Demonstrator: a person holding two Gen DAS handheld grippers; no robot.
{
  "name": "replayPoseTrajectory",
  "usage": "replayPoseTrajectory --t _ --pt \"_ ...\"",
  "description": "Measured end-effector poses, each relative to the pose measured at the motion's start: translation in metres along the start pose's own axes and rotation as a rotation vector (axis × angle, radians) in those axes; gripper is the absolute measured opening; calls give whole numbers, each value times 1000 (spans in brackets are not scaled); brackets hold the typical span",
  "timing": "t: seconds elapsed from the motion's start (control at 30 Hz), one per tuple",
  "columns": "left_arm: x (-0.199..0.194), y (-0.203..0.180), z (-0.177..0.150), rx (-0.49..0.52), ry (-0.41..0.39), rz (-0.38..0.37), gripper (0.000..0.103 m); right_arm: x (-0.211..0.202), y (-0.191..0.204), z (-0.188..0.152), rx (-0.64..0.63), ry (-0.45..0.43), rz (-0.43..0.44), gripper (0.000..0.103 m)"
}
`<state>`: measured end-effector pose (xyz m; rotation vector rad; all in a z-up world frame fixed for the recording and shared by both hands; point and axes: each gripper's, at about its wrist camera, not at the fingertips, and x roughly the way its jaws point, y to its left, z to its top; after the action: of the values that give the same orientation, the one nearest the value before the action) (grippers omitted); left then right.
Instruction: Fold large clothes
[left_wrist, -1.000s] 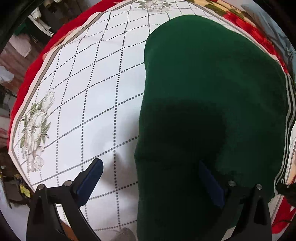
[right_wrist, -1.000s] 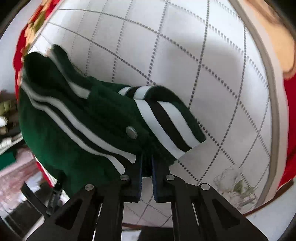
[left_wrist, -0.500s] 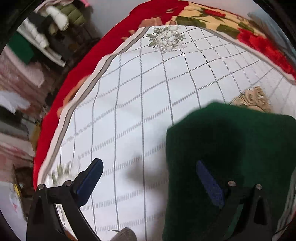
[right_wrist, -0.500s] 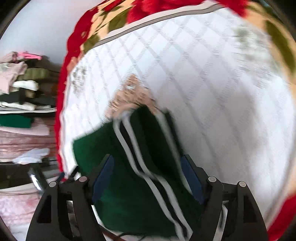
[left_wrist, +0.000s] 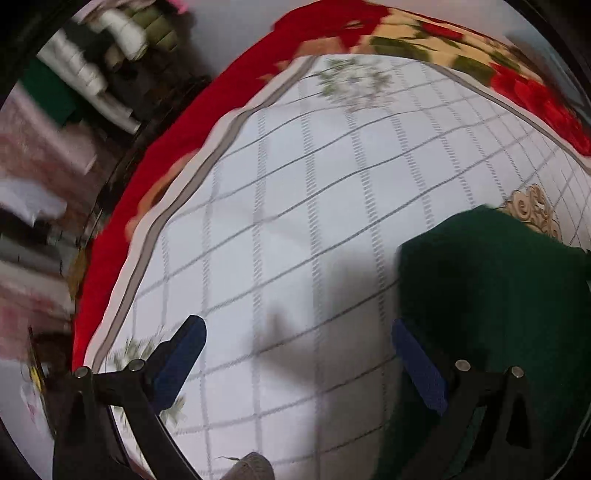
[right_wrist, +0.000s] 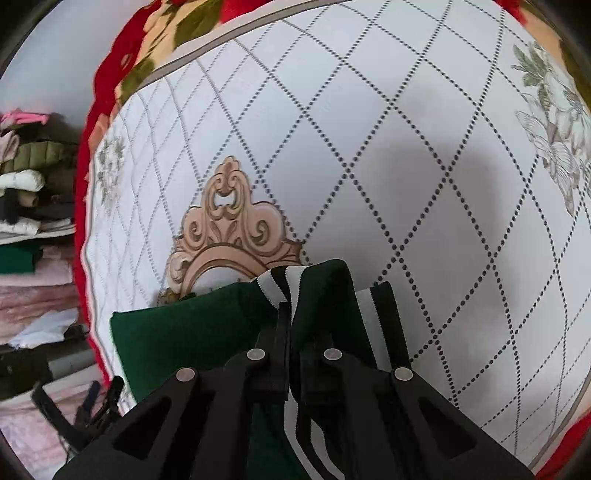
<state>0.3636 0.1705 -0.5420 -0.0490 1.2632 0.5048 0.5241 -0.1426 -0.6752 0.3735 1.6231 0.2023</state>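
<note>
- My right claw (right_wrist: 290, 332) has just closed again, clenched now on the striped white-and-black ribbed edge (right_wrist: 280, 286) of the dark green knit garment (right_wrist: 184, 332); half a second back its jaws stood wide over the cloth.
- Garment lies at 6 o'clock on the white quilted bedspread with dotted diamond lines (right_wrist: 406, 166) (tan scroll emblem at 11 just behind it).
- My left claw (left_wrist: 295, 354) is released, empty, over bare quilt; the garment now sits off at 3 o'clock.
- I judge a fresh hold for the next fold.

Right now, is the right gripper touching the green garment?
Touching. In the right wrist view the right gripper has its jaws shut on a striped fold of the green garment, with cloth pinched between them.
</note>
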Motion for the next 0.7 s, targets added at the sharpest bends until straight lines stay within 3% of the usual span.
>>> replayPoseTrajectory --t 0.03,0.13,0.17,0.23,0.3,0.37,0.43,0.53,0.6,0.7 --pt "0 11 -10 -24 7 11 103 -8 0 -3 -6 -2 18 4" --pt "16 42 -56 -51 59 82 103 -35 -6 -18 -29 -50 41 24" --pt "26 46 -70 -49 94 100 103 -46 -11 -27 -36 -88 39 51" --pt "46 51 -97 -45 162 111 103 -64 -21 -43 -35 -141 36 91" --pt "60 49 -120 -23 172 121 103 -83 -40 -64 -42 -154 54 92" --pt "61 45 -129 -19 113 123 103 -98 -54 -86 -45 -116 9 92" --pt "65 45 -129 -31 111 116 103 -100 -70 -108 -40 -66 -39 92" --pt "72 51 -126 -101 102 63 103 -92 -102 -142 57 34 -76 92" --pt "74 55 -123 -126 113 30 103 -82 -115 -164 93 92 -45 92" --pt "73 59 -123 -116 124 12 103 -64 -110 -181 37 118 -47 92"
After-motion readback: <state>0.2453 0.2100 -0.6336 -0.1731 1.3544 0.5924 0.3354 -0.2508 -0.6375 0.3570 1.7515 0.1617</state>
